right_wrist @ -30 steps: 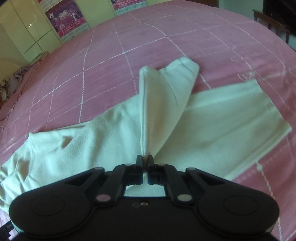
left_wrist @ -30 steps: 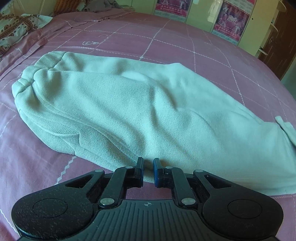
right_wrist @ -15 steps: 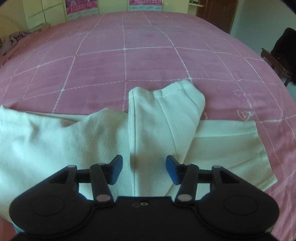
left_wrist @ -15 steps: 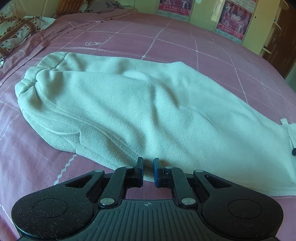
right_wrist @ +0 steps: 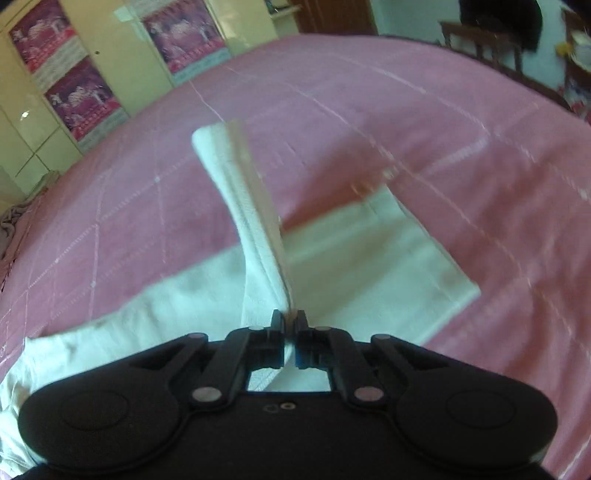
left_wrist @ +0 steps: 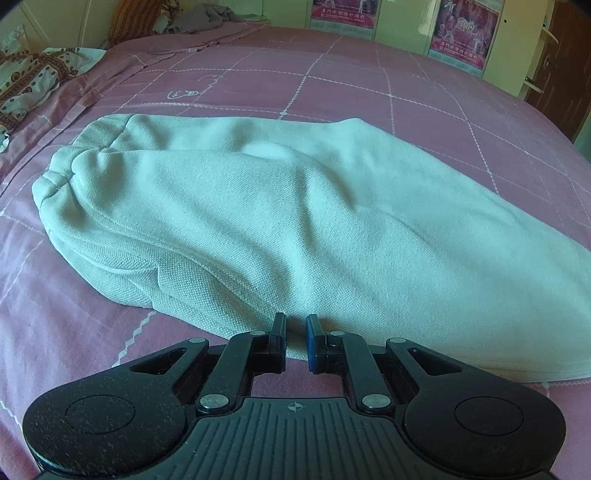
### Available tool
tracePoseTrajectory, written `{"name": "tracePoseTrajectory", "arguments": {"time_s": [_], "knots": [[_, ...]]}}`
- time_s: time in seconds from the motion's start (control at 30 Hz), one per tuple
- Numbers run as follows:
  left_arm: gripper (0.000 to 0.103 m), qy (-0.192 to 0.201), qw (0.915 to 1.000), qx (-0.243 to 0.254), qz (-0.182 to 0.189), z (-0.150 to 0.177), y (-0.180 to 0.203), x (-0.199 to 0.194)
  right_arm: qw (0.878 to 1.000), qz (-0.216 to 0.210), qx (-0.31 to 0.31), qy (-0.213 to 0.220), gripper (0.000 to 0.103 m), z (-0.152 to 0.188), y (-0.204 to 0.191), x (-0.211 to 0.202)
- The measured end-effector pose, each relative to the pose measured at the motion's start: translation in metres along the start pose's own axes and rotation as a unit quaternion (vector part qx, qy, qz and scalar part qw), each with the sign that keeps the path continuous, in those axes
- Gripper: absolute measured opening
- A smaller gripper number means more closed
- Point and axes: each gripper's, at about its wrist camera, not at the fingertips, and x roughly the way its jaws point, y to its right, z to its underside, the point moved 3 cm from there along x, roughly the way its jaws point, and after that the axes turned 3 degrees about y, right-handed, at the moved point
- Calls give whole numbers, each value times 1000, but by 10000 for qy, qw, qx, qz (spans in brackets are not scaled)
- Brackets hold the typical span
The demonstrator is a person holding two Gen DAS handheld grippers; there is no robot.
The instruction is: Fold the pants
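Pale mint pants (left_wrist: 277, 206) lie across the pink quilted bed (left_wrist: 369, 99), with the bunched waistband at the left in the left wrist view. My left gripper (left_wrist: 295, 332) rests at the pants' near edge, and its narrow jaws are shut on the fabric edge. In the blurred right wrist view, my right gripper (right_wrist: 290, 321) is shut on one pant leg (right_wrist: 251, 206). That leg rises from the jaws as a narrow strip, its hem end toward the far side. The other leg (right_wrist: 376, 266) lies flat on the bed (right_wrist: 369, 129) to the right.
A patterned cloth (left_wrist: 29, 81) and grey clothes (left_wrist: 207, 18) lie at the bed's far left. Yellow wardrobe doors with posters (left_wrist: 461, 33) stand behind the bed. A wooden chair (right_wrist: 491, 40) stands beyond the bed's right side.
My right gripper opened over the folded-over leg, then shut on it and pulled it up into a taut strip while the hand swung sideways. The left gripper stayed put.
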Motion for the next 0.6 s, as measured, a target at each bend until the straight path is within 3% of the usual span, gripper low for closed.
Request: {"name": "tracePoseTrajectory", "arguments": {"time_s": [0.07,0.17,0.2,0.43,0.47,0.5,0.6], "knots": [[11,1,10000,75,-40,0,1,0,9997,-64,202,-116,6,15,16,6],[11,-4,9999,77,-71,0,2,0,9949,-584,813,94,27,14,27,7],[11,1,9999,78,-85,0,2,0,9935,-684,902,118,28,11,28,9],[11,51,9996,177,-208,2,6,-1,9807,-854,1756,143,28,-2,41,33],[11,45,9996,163,-211,1,6,-1,9811,-843,1734,150,26,-3,39,33],[11,41,9996,156,-211,1,7,-1,9833,-834,1602,211,13,-4,36,31],[11,67,9995,230,-217,2,8,0,9884,-813,1217,398,6,-9,29,21]]}}
